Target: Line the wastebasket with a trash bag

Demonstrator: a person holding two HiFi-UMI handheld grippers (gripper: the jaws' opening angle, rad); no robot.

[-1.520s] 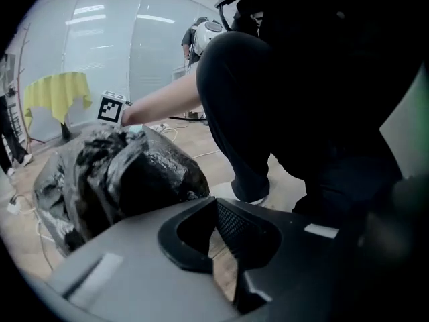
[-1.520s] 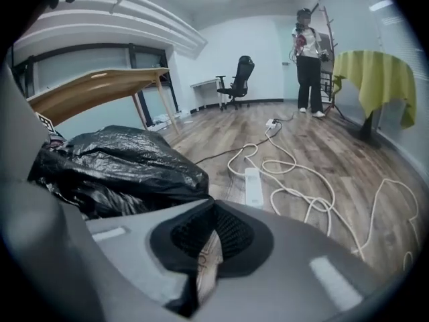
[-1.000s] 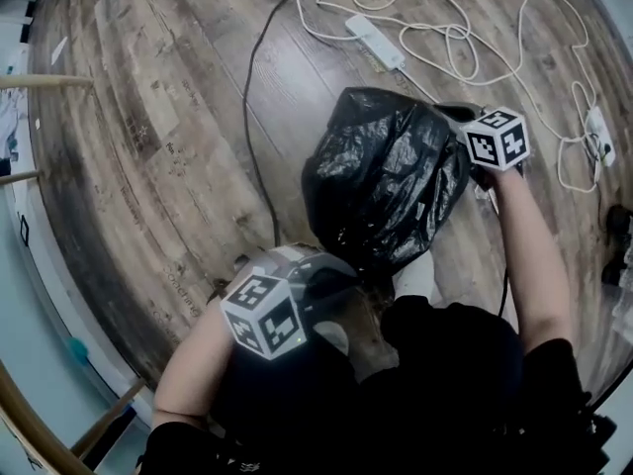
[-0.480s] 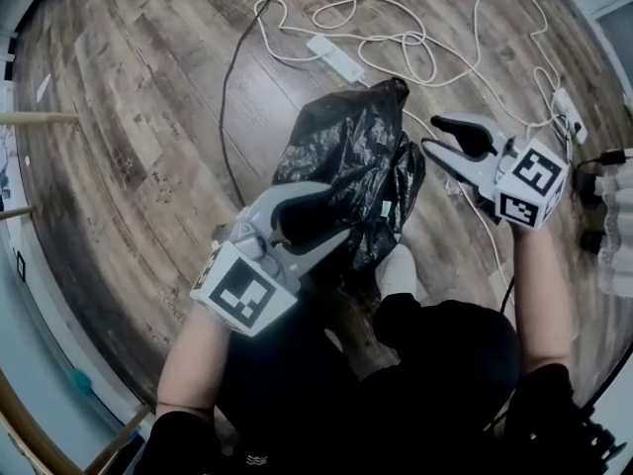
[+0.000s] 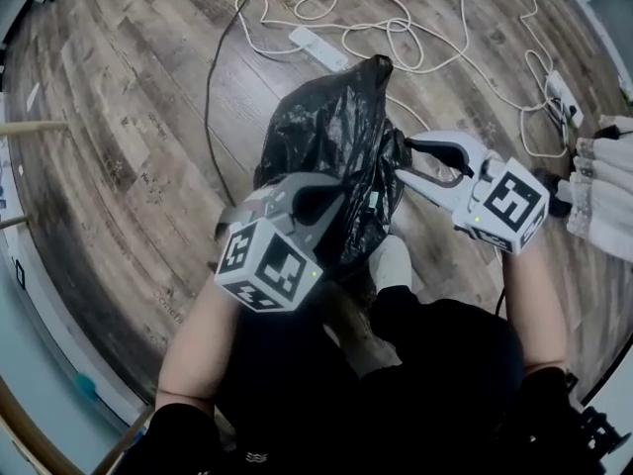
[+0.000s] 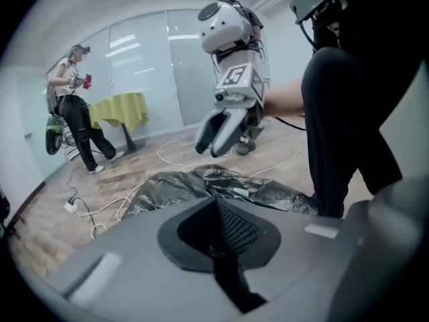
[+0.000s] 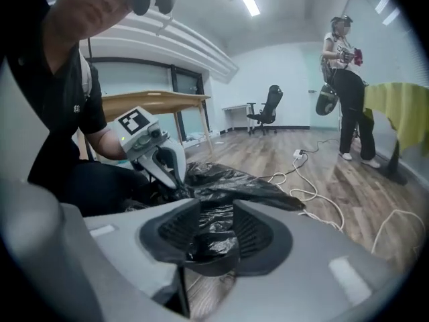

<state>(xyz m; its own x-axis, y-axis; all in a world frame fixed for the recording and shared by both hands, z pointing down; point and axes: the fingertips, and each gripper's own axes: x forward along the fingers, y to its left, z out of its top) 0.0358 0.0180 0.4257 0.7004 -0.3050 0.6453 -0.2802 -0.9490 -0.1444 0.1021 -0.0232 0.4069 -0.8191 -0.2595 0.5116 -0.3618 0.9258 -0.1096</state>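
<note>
The black trash bag (image 5: 331,146) hangs crumpled between my two grippers, above the wooden floor. My left gripper (image 5: 336,194) is at the bag's near left side, jaws shut, and pinches its edge (image 7: 184,180). From the left gripper view (image 6: 216,200) the film (image 6: 201,183) starts right at the tips. At the bag's right side is my right gripper (image 5: 406,160). Its jaws have just been opening and stand apart. A loose fold of bag (image 7: 213,237) lies between the pads without being pressed. I see no wastebasket apart from the bag.
White cables and a power strip (image 5: 318,47) lie on the floor beyond the bag, and a black cable (image 5: 211,117) runs at its left. White cloth (image 5: 603,201) is at the right. Another person (image 7: 345,79) stands by a yellow-covered table (image 6: 120,109). My shoe (image 5: 391,260) is below the bag.
The left jaws, open half a second ago, are now shut at the bag's edge. The right gripper let go of the bag, rose and stays open. The bag has been drawn taller and narrower.
</note>
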